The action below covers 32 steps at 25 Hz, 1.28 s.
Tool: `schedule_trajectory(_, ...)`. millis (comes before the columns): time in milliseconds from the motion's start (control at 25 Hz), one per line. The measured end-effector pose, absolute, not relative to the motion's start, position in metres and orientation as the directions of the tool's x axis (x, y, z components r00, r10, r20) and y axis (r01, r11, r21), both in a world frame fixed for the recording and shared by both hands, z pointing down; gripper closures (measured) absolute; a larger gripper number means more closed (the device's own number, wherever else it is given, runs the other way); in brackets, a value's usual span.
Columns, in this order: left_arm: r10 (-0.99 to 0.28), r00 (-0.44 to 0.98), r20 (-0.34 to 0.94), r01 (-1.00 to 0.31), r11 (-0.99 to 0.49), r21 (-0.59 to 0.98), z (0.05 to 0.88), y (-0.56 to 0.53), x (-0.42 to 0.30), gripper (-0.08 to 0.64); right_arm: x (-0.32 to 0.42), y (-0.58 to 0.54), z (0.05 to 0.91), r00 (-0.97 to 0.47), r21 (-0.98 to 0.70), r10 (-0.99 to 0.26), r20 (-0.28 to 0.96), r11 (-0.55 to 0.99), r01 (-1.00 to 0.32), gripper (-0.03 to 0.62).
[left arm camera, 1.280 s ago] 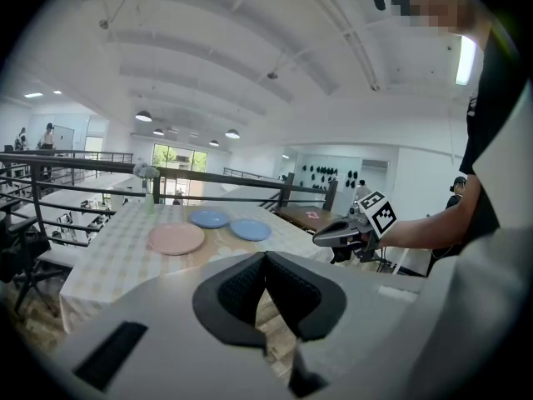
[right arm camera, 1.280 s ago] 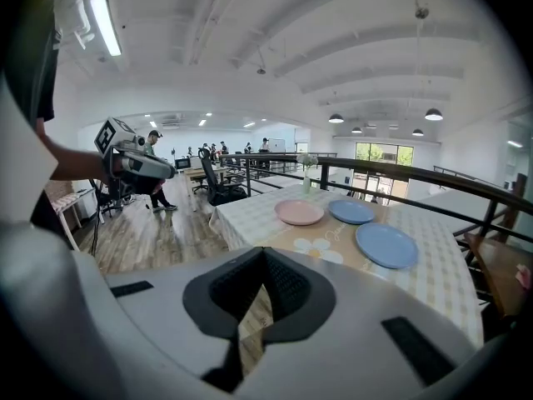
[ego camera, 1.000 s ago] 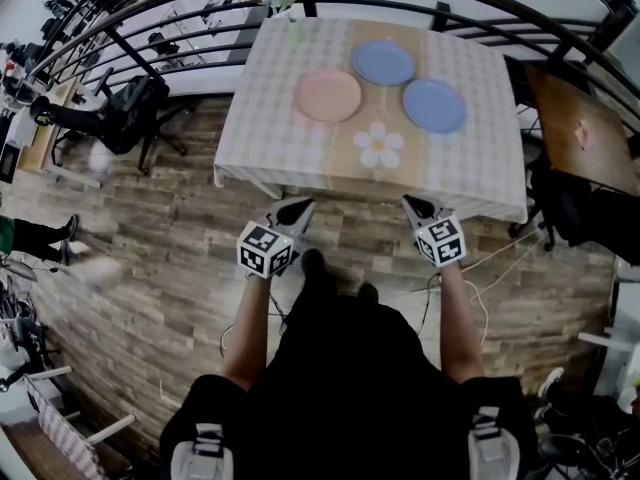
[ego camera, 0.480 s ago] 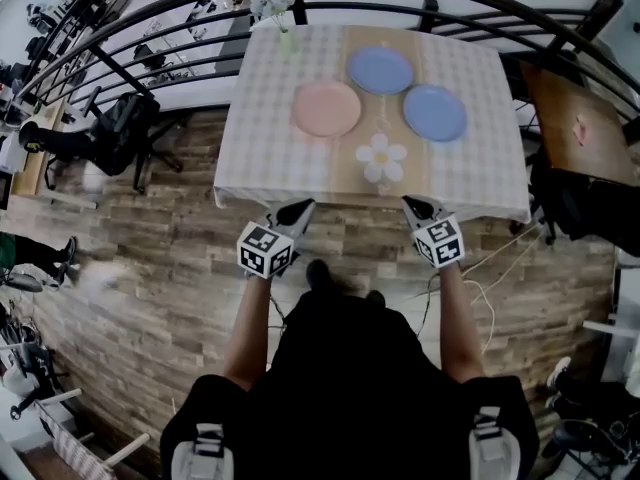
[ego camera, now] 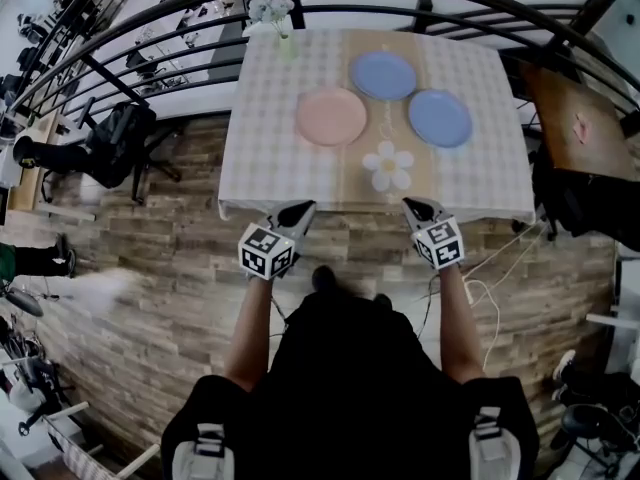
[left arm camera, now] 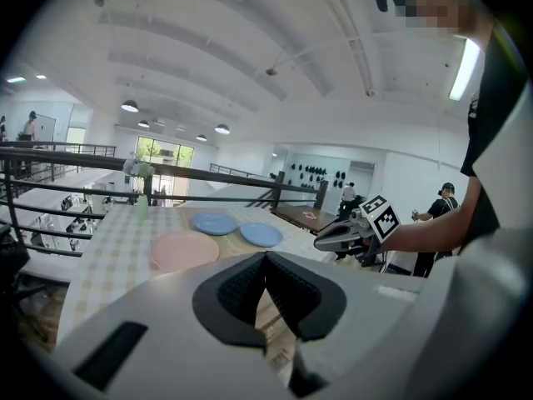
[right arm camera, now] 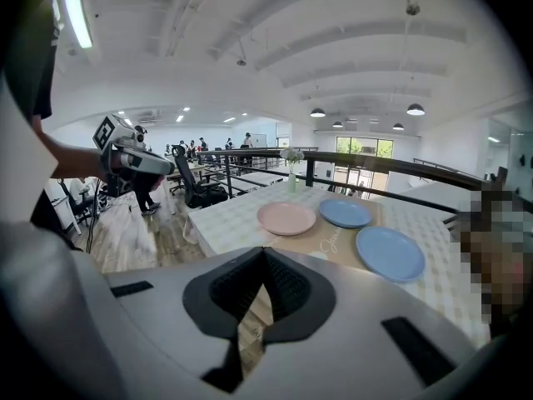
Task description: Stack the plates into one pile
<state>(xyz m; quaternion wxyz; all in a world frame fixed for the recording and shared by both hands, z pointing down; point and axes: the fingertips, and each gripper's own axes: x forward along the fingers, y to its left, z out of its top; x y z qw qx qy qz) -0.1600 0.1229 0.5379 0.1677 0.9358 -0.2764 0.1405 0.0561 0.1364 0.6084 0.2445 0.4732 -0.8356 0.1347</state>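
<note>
- Your left gripper [ego camera: 298, 210] has its jaws pressed together with nothing between them. It hangs over the wooden floor [ego camera: 150, 238], just short of the table's [ego camera: 470, 183] near edge and towards that edge's left half.
- Your right gripper [ego camera: 416, 206] is likewise pressed together and empty. It is also just short of the table's near edge, further to your right.
- Both grippers point towards the table, and neither touches it or anything on it.
- The pink plate [ego camera: 331, 117] lies flat around the middle of the table, slightly to your left.
- One blue plate [ego camera: 384, 75] lies towards the table's far edge, just beyond the pink plate and to its right.
- The other blue plate [ego camera: 440, 118] lies on the table's right half, about as far from the near edge as the pink plate.
- The three plates lie close together on the table, each on its own and none on top of another.
- A flower-shaped mat [ego camera: 388, 166] lies on the table between the plates and the near edge.
- A small vase of flowers [ego camera: 274, 13] stands at the table's far left corner.
- A dark railing [ego camera: 150, 30] runs past the table's far edge and left side.
</note>
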Motion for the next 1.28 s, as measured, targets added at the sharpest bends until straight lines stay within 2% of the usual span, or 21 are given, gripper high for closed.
schedule_trajectory(920,-0.416,0.835,0.36,-0.511,-0.829,0.228,0.547,0.082,-0.212,0.558,0.002,0.108,0.617,-0.381,0.007,-0.759,0.528,0.452,-0.892,0.594)
schedule_trajectory(1280,-0.41,0.832,0.374,-0.511,-0.828,0.231,0.552,0.063,-0.169,0.558,0.054,0.095,0.624,-0.366,0.012,-0.756,0.543,0.443,-0.896,0.594)
